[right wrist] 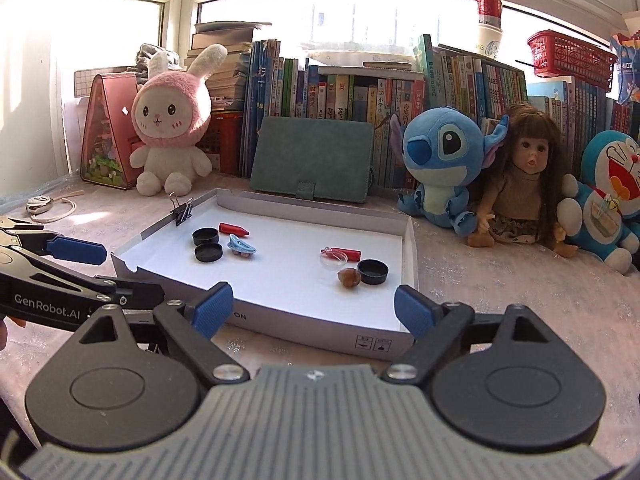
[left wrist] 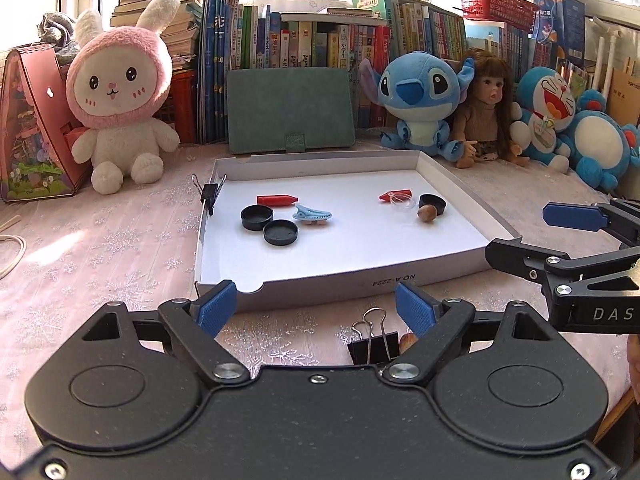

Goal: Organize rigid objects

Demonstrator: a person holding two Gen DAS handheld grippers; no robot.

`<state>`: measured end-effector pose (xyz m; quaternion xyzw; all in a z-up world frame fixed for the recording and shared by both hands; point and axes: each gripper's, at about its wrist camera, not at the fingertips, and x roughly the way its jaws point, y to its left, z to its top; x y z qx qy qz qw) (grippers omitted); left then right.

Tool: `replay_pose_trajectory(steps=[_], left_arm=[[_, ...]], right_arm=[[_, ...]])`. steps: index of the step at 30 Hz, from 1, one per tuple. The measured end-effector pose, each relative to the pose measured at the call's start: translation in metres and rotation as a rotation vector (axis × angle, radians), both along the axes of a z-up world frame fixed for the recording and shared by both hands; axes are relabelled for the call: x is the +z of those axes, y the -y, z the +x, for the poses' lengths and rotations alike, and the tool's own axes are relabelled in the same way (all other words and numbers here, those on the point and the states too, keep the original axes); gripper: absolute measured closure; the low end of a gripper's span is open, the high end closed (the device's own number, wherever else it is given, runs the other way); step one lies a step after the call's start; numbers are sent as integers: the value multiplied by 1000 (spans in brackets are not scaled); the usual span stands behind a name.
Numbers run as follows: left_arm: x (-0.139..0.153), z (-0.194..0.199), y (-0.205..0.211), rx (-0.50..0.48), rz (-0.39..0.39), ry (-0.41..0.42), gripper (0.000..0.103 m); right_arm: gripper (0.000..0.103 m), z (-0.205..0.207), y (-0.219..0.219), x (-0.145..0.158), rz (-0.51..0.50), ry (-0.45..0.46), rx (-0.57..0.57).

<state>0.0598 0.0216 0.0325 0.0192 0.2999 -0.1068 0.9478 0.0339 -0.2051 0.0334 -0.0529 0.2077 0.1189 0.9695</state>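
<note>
- left wrist view: my left gripper (left wrist: pixel 316 306) stands wide open and empty at the near edge of the tray (left wrist: pixel 472 196). a binder clip (left wrist: pixel 374 342) and a nut (left wrist: pixel 408 342) lie on the table (left wrist: pixel 100 240) just below it; i judge fetching these comes next, needing a dip down. my right gripper (left wrist: pixel 532 236) is also open, empty.
- right wrist view: in the tray i count three black caps (right wrist: pixel 205 236), two red crayons (right wrist: pixel 233 228), one blue hair clip (right wrist: pixel 241 248), one nut (right wrist: pixel 350 277), one clear dish (right wrist: pixel 334 258), one clip on the rim (right wrist: pixel 182 210).
</note>
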Motion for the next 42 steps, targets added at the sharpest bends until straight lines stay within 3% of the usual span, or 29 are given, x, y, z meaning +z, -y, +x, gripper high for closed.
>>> replay_pose_trajectory(steps=[13, 18, 23, 25, 29, 37, 42], left_arm=[[-24, -26, -5, 10, 78, 31, 17], [-29, -25, -5, -6, 44, -1, 19], [-31, -14, -6, -34, -88, -84, 38], [-32, -10, -1, -53, -96, -93, 47], [-32, -3, 10, -54, -73, -83, 56], [-38, 7, 16, -39, -92, -94, 75], [-37, 3, 12, -38, -81, -86, 76]], right_arm=[[9, -31, -5, -27, 3, -28, 34], [9, -41, -13, -37, 0, -43, 60], [9, -49, -24, -46, -7, -64, 105], [10, -52, -29, -49, -17, -64, 131], [12, -56, -37, -52, -22, -77, 164], [29, -56, -50, -60, -15, -104, 205], [54, -56, -52, -58, -24, -99, 200]])
